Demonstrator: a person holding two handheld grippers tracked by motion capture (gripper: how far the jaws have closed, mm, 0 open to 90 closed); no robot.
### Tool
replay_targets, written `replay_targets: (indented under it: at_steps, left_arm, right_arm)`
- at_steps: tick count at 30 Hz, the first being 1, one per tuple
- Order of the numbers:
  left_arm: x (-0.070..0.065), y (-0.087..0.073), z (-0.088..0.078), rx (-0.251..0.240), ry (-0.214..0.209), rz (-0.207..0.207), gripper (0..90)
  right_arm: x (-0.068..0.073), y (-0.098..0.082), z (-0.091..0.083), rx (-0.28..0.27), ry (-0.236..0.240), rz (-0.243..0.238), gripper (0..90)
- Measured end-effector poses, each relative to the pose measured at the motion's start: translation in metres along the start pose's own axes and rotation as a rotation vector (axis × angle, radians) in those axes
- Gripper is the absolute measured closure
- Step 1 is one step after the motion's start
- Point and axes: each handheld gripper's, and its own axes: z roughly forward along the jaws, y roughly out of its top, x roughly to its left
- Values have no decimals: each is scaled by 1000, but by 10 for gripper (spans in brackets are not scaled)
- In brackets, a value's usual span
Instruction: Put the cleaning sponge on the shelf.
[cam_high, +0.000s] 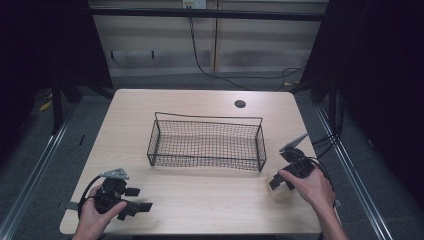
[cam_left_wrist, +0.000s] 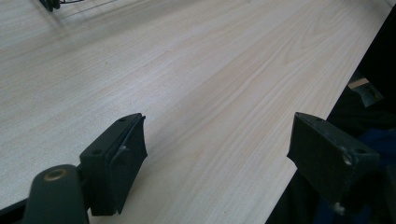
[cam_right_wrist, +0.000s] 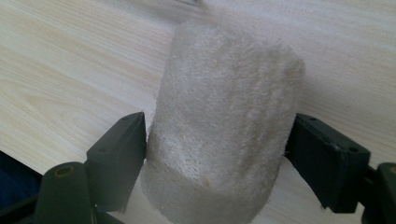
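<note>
A light wooden table (cam_high: 200, 200) with a round cable hole (cam_high: 240, 104) stands on grey floor (cam_high: 30, 150). Behind it, a pale panelled wall (cam_high: 155, 30) with a black cable (cam_high: 200, 60) trailing down; dark curtains (cam_high: 385, 75) flank both sides

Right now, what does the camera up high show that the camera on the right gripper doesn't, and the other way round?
The high view takes in the whole scene: the wire basket in the middle of the table, the left gripper resting near the front edge, and the person's hands. The right gripper view gives the close-up: a pale, fuzzy roll standing between the two black jaws, which touch its sides, and its woolly texture. Both show the right gripper, the roll and the light wooden tabletop; from above the roll is a small pale blur.
</note>
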Motion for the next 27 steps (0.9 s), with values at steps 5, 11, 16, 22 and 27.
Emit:
replay_targets:
  at_steps: [5, 11, 16, 22, 27]
  left_arm:
    - [0, 0, 0, 2, 0, 5, 187]
    - [0, 0, 0, 3, 0, 0, 186]
    - [0, 0, 0, 3, -1, 1, 187]
    - [0, 0, 0, 5, 0, 1, 187]
    - [0, 0, 0, 5, -1, 1, 187]
  right_arm:
    - [1, 1, 2, -3, -14, -2, 226]
    - [2, 1, 3, 17, -17, -7, 236]
    - [3, 2, 4, 20, -26, -7, 247]
    - [3, 1, 4, 27, -23, 1, 252]
    - [2, 0, 1, 26, -4, 6, 254]
